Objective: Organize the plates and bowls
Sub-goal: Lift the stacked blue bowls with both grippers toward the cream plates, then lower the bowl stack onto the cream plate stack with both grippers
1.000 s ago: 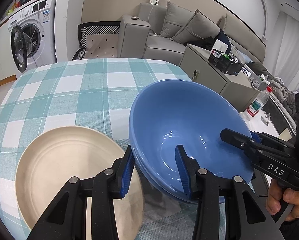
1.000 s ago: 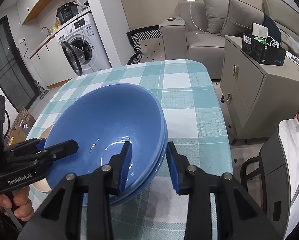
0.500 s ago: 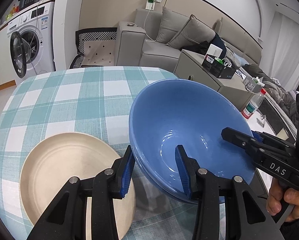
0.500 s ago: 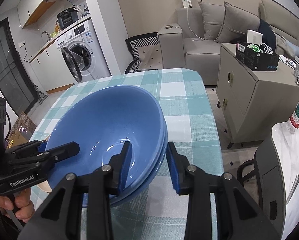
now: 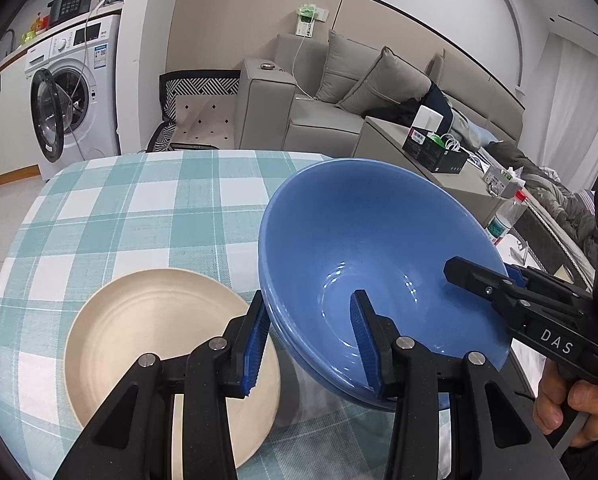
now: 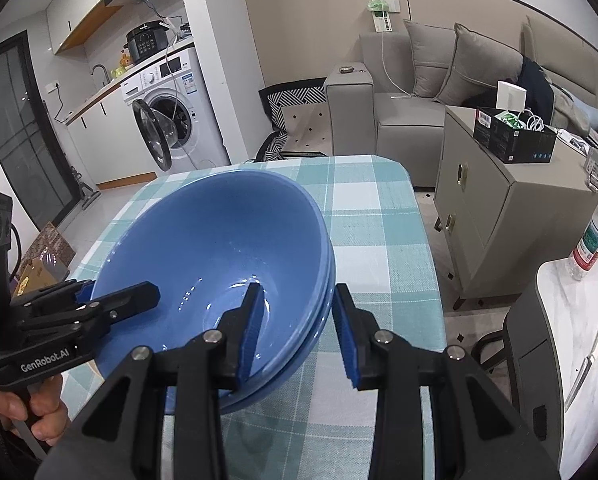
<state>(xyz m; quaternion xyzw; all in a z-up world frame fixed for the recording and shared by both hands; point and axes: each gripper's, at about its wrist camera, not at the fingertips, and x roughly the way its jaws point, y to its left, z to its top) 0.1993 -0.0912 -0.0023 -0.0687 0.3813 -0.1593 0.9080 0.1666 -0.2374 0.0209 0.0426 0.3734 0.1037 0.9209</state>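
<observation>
Two nested blue bowls (image 5: pixel 371 240) are held above the checked table (image 5: pixel 147 208). My left gripper (image 5: pixel 311 340) is shut on their near-left rim, one finger inside, one outside. My right gripper (image 6: pixel 299 332) is shut on the opposite rim of the bowls (image 6: pixel 219 240) in the same way; it also shows in the left wrist view (image 5: pixel 483 280). A cream plate (image 5: pixel 155 340) lies flat on the table, left of and below the bowls.
A grey sofa (image 5: pixel 319 100), a grey cabinet (image 6: pixel 507 200) and a washing machine (image 5: pixel 71 92) stand beyond the table's far edge. A water bottle (image 6: pixel 591 236) stands on a white surface at right.
Both grippers have lifted the nested bowls higher; the table and the plate look farther below. The grips are unchanged.
</observation>
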